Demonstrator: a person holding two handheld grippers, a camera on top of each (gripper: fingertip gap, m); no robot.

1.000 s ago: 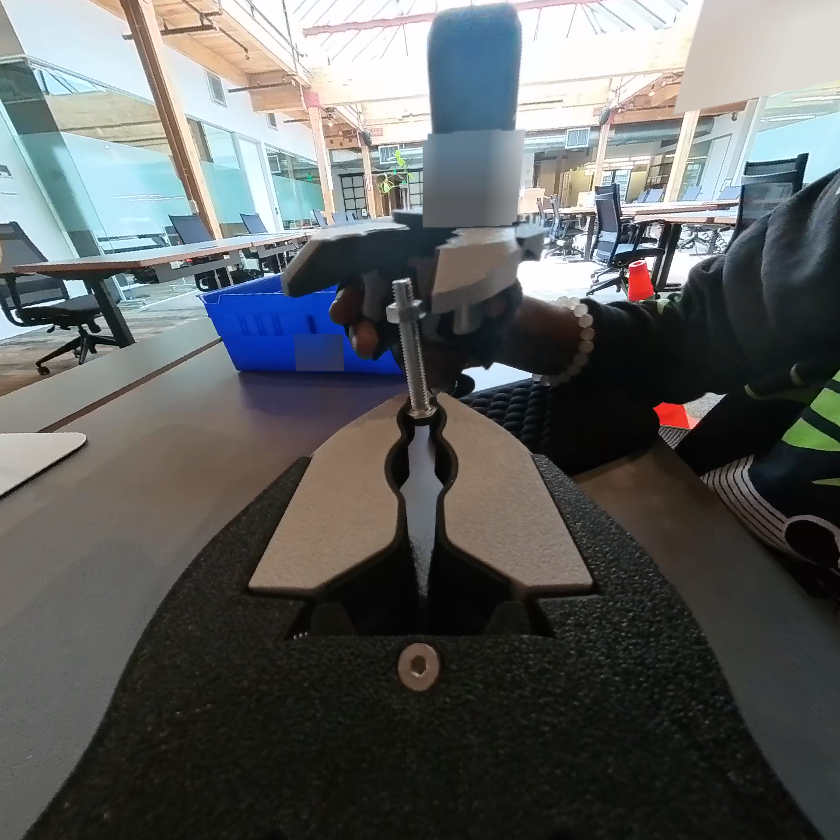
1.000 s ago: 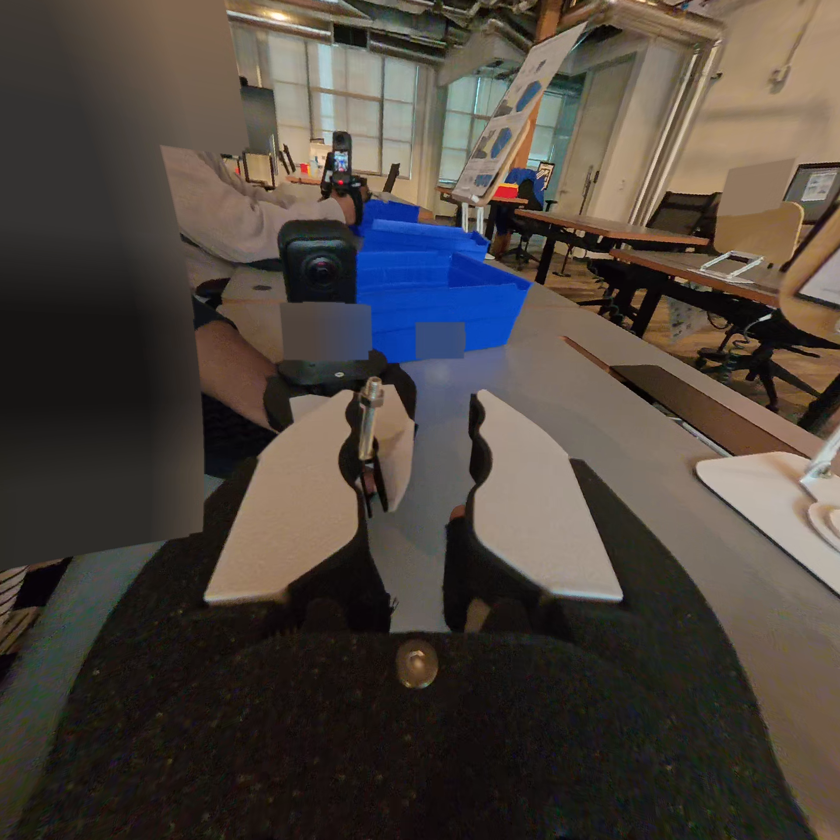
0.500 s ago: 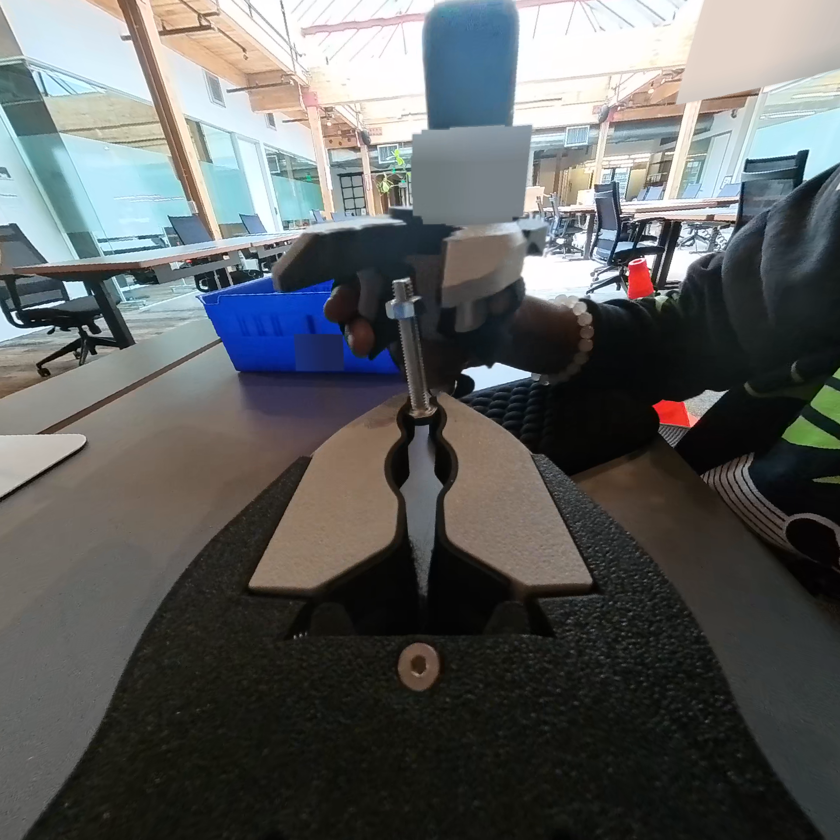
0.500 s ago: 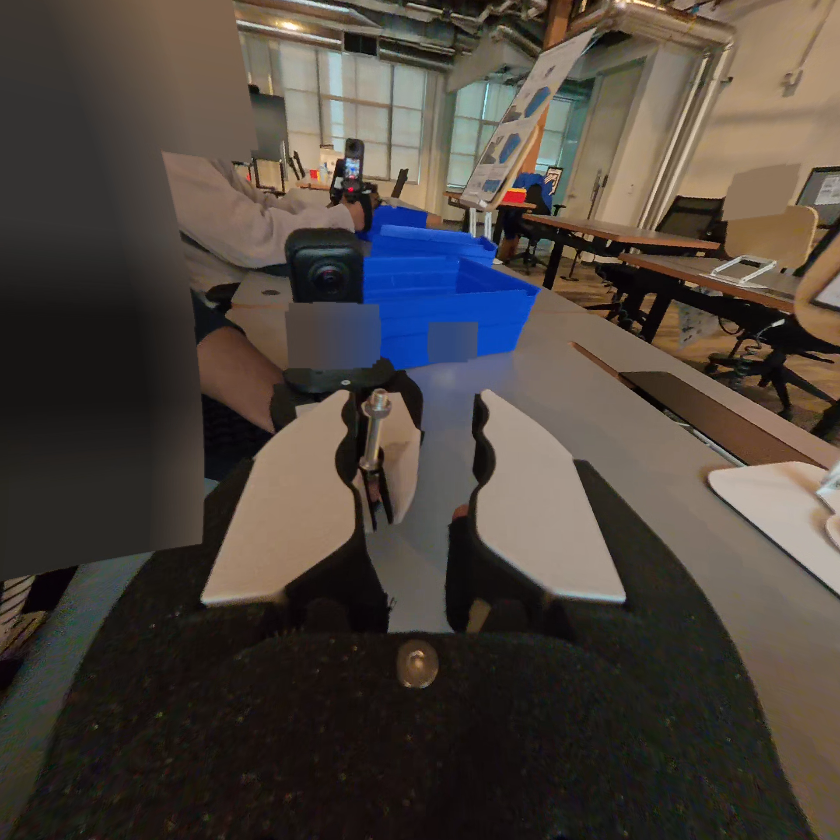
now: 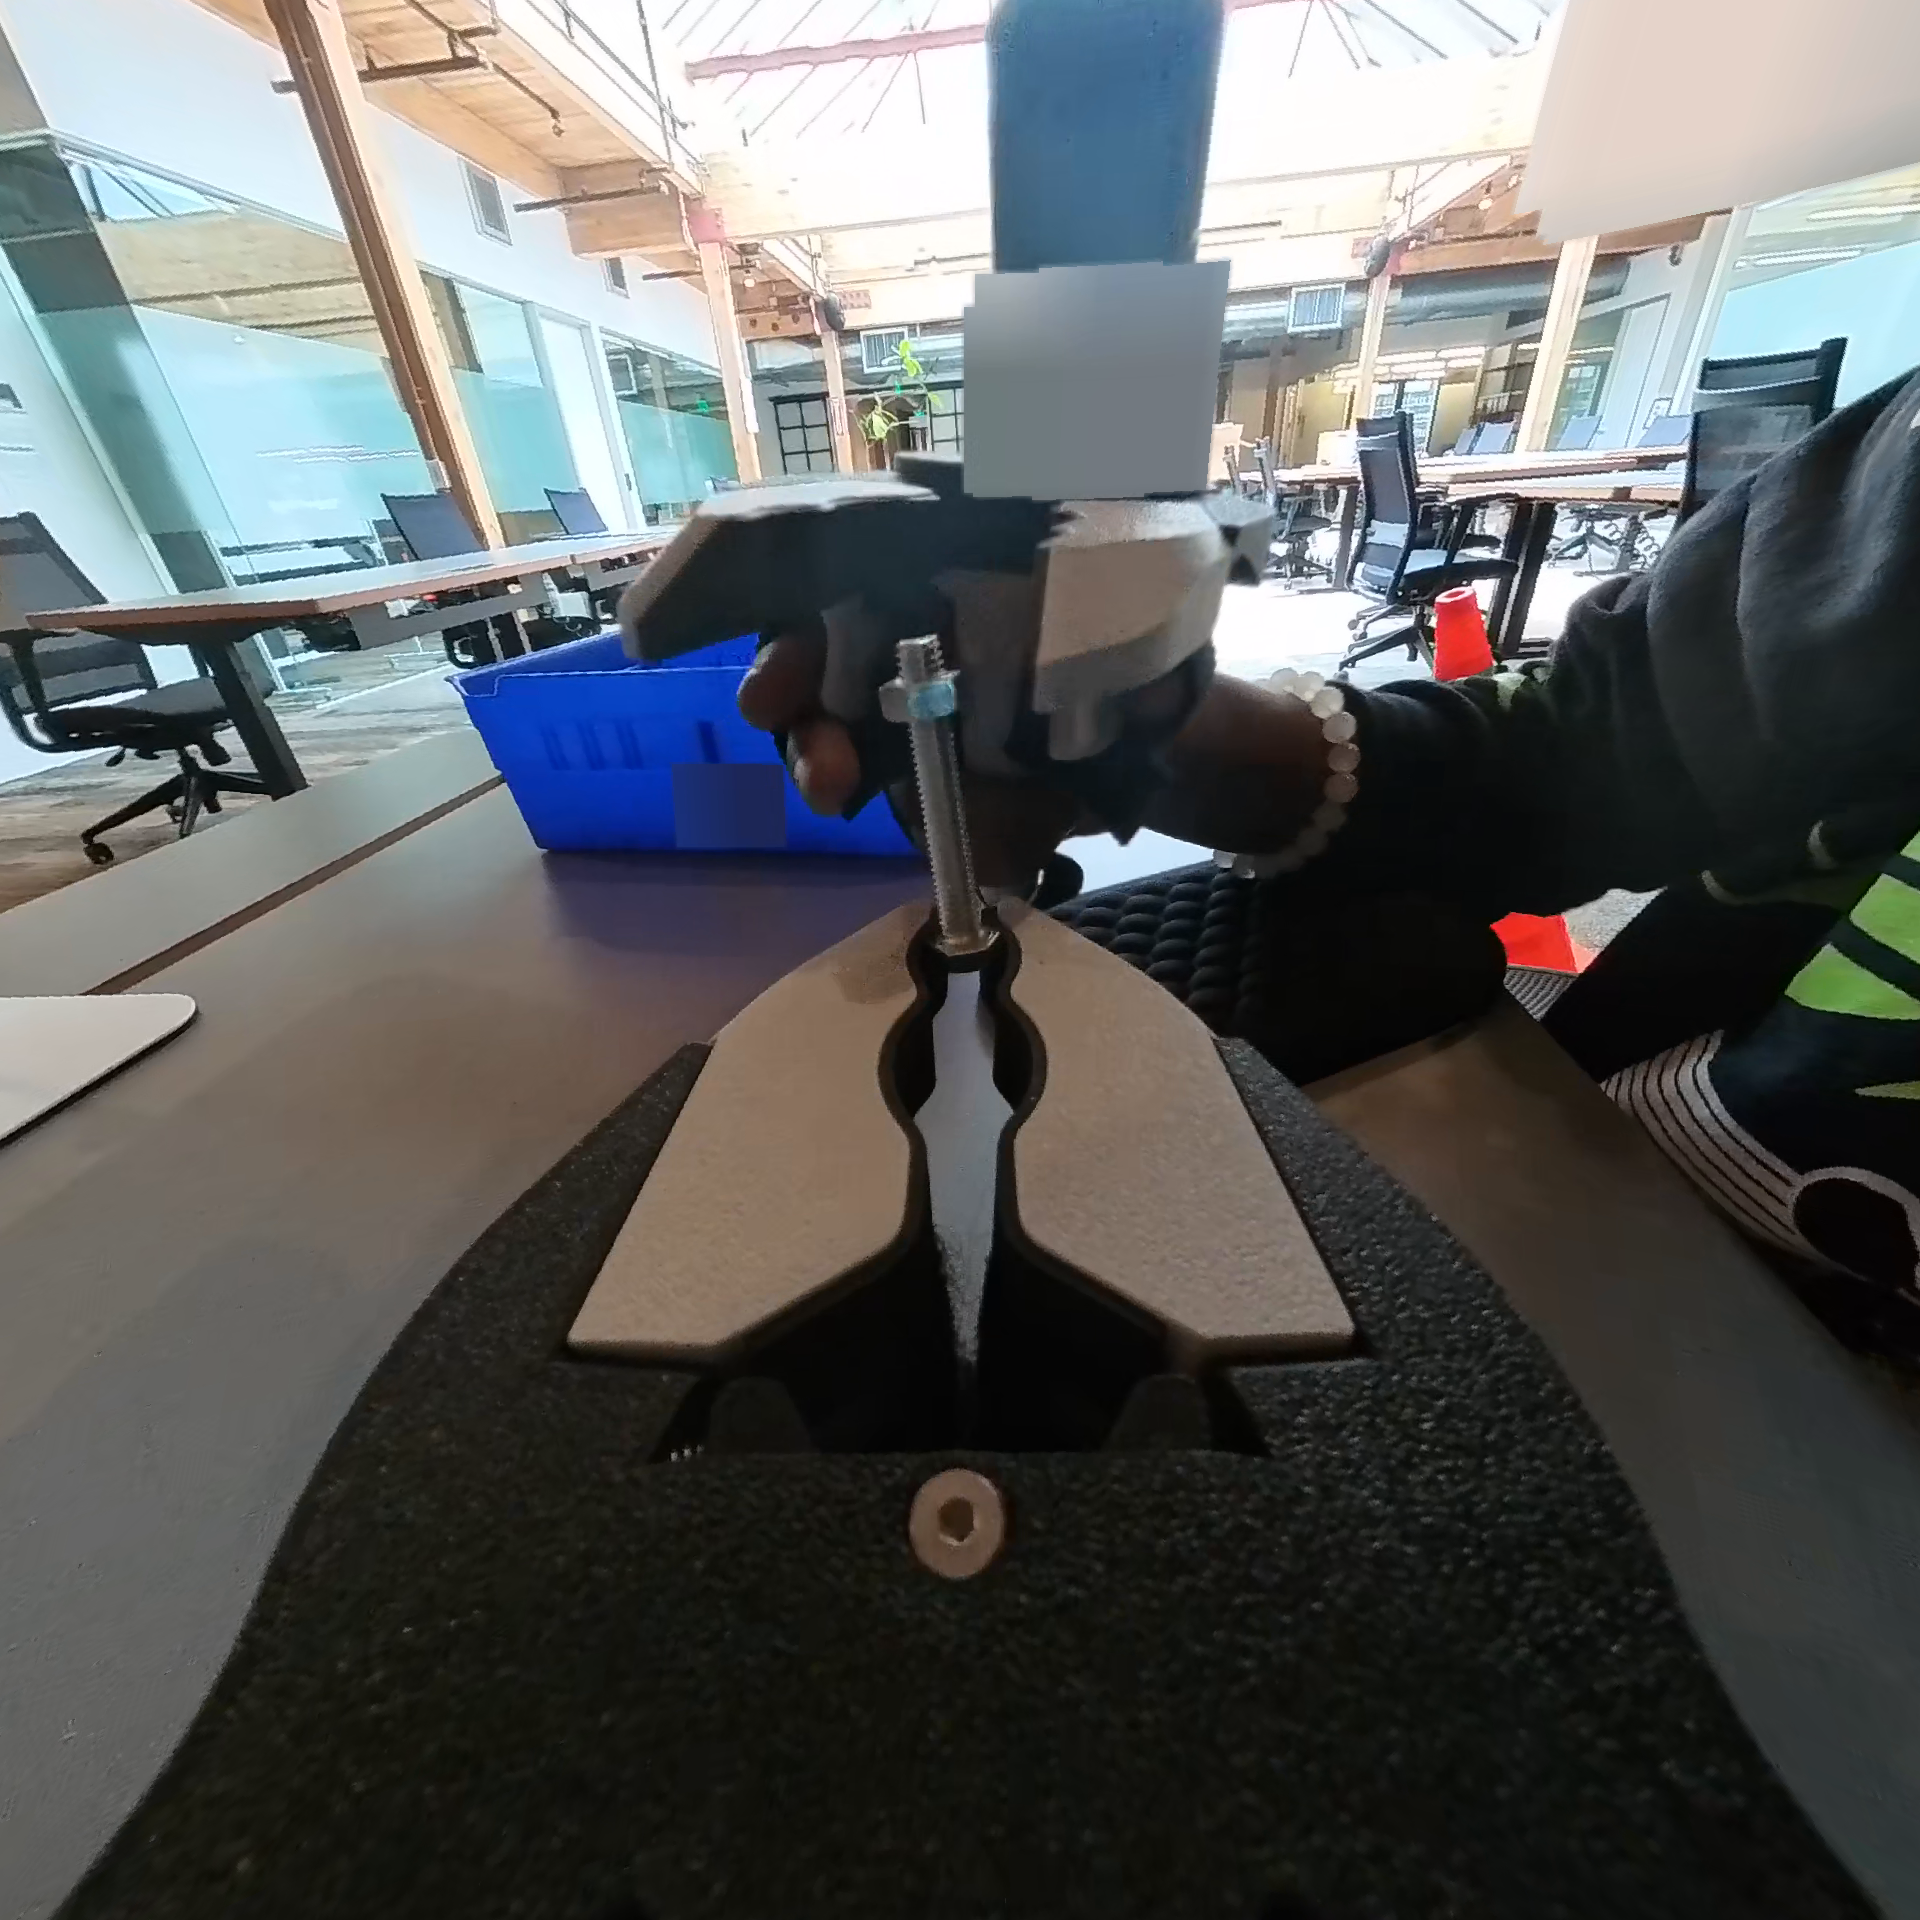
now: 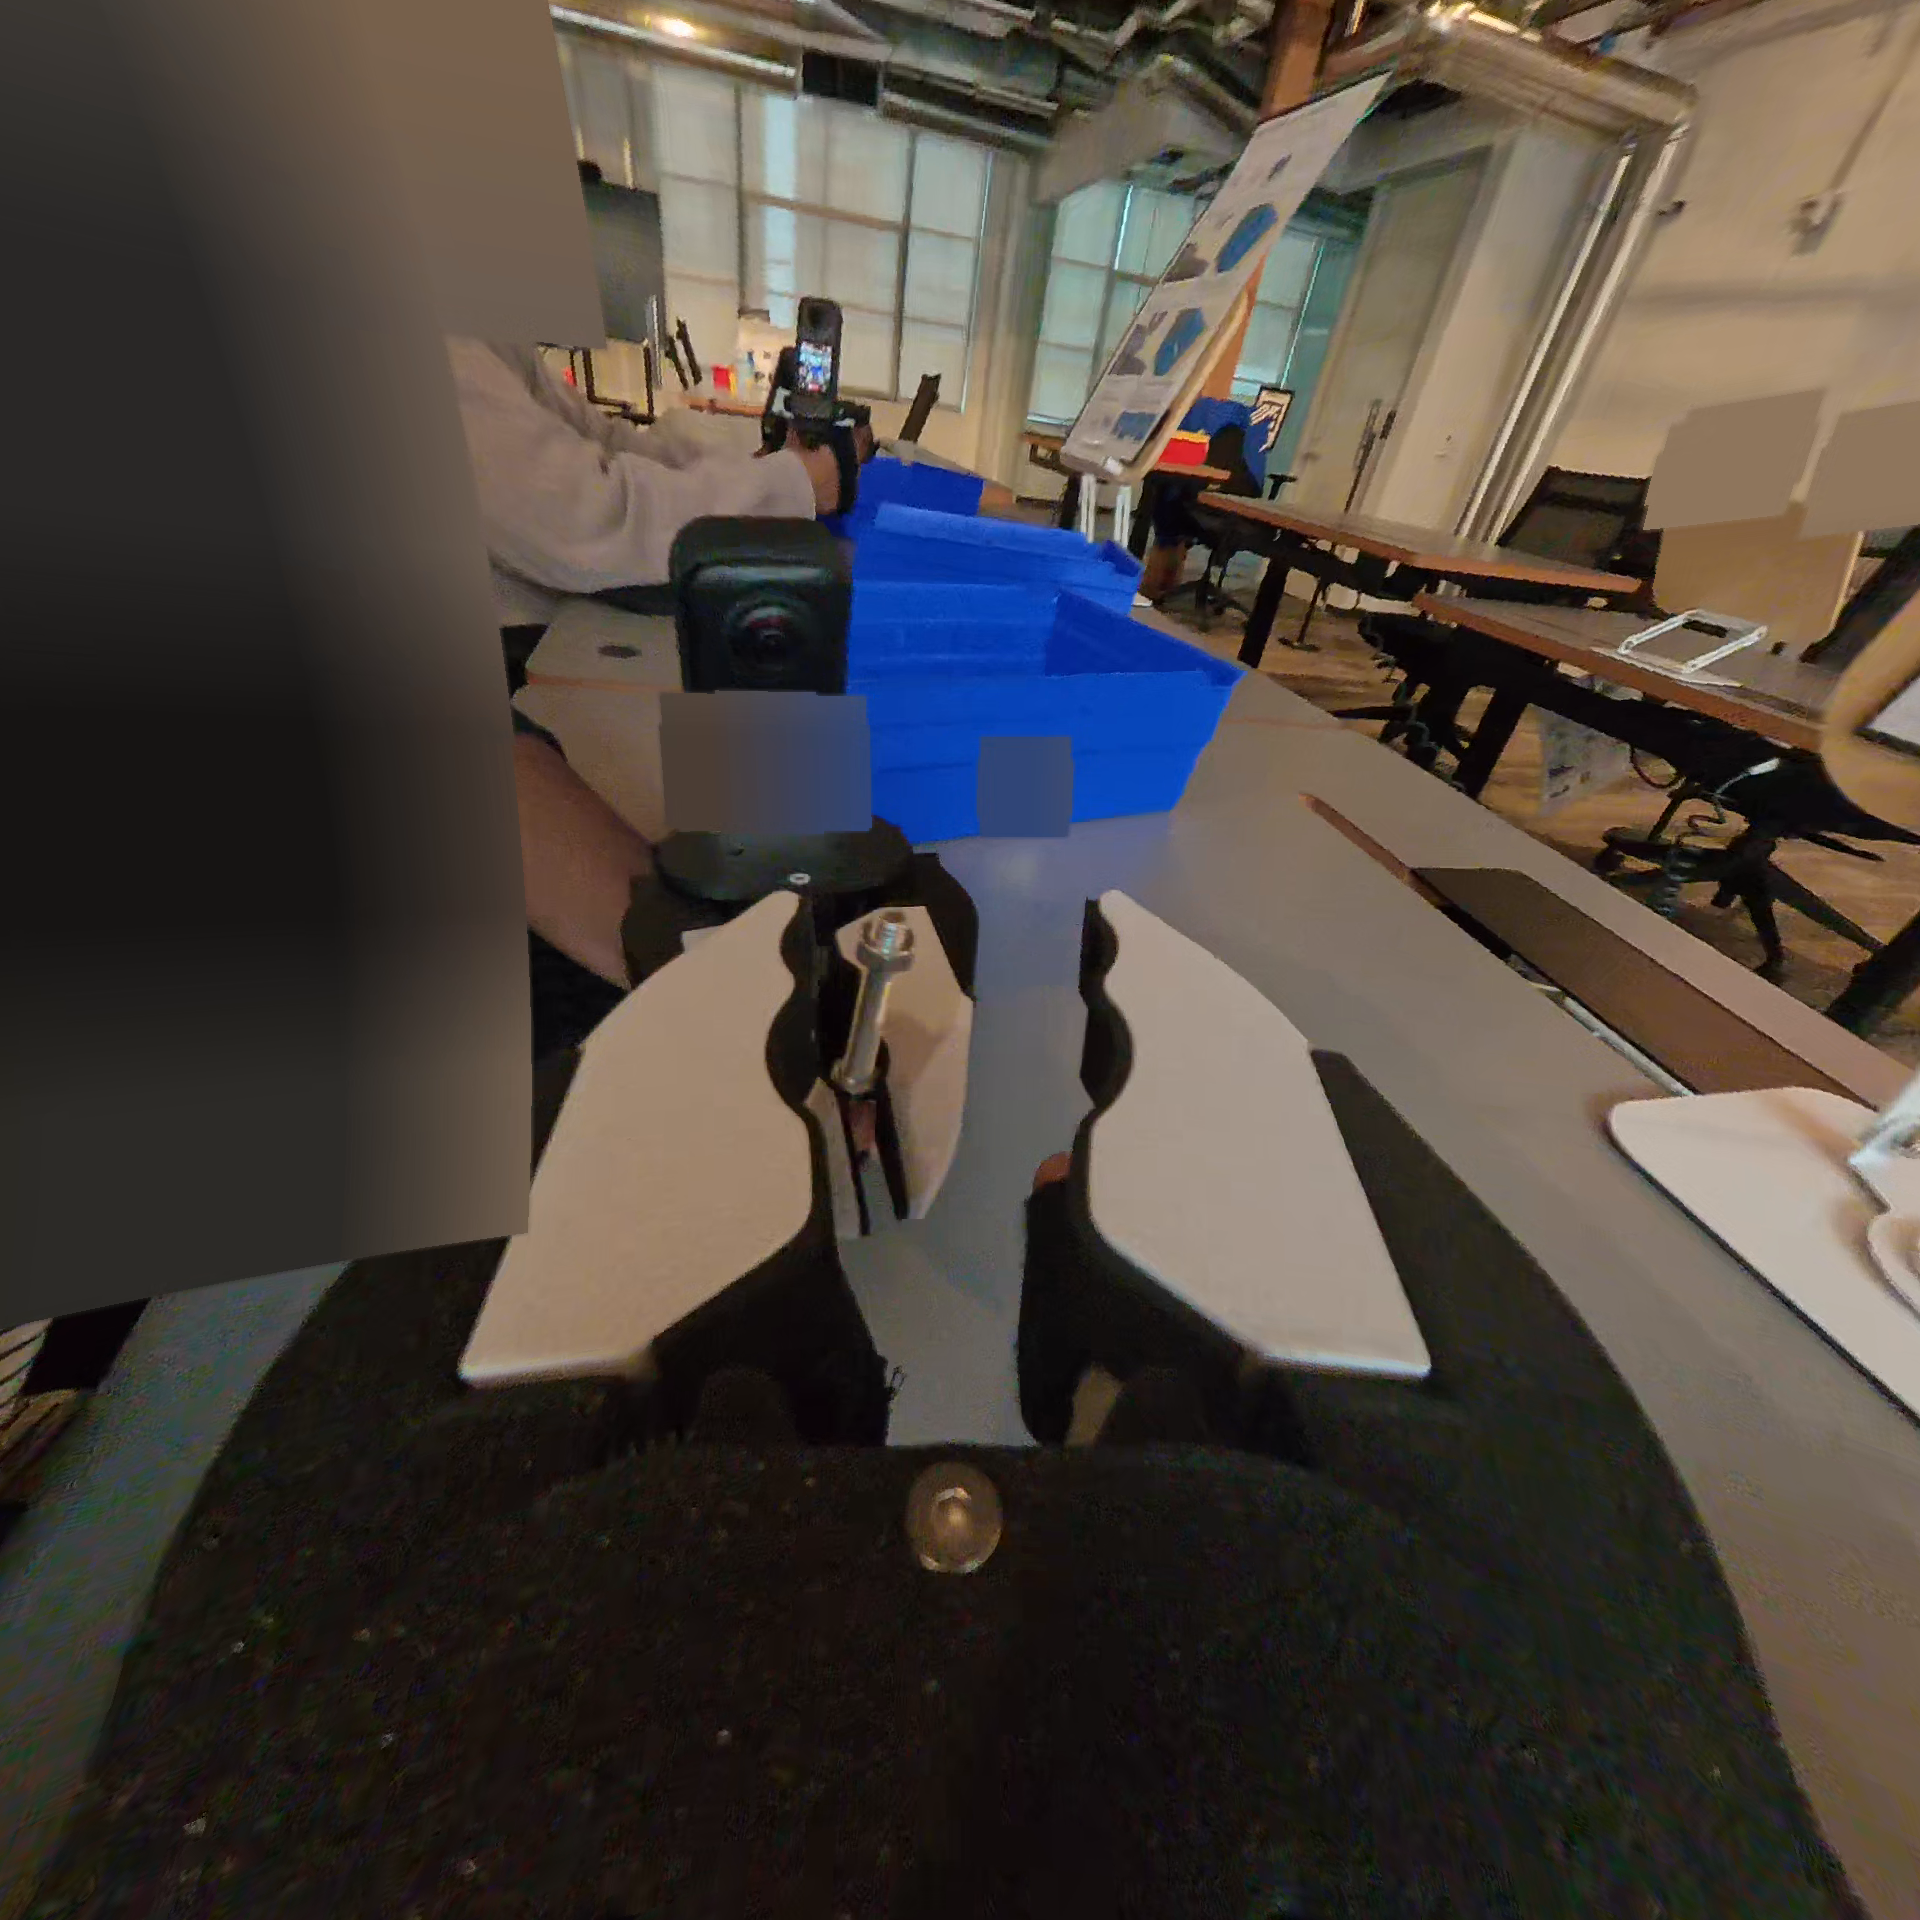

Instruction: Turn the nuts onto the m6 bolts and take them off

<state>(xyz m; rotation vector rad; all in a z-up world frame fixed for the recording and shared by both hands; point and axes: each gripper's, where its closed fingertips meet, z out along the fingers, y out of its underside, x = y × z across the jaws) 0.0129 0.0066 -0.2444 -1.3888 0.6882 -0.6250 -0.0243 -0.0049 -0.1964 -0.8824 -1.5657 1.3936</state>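
While left gripper (image 5: pixel 961 940) clamps bolt (image 5: pixel 948 821) by its head, jaws narrow, shaft stands upright above worktop (image 5: pixel 312 1039), nut (image 5: pixel 920 698) near top. Blue bin (image 5: pixel 665 748) behind. Right gripper (image 6: pixel 940 971) has jaws wide, empty, bolt just beside left finger. To turn well: centre jaws on nut flats, close squarely, keep bolt steady, twist in line with shaft.

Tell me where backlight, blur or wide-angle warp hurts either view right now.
Left wrist view: bright skylights behind; right gripper dark and soft, bolt sharp. Right wrist view: dimmer, bolt slightly soft; table edges bow.
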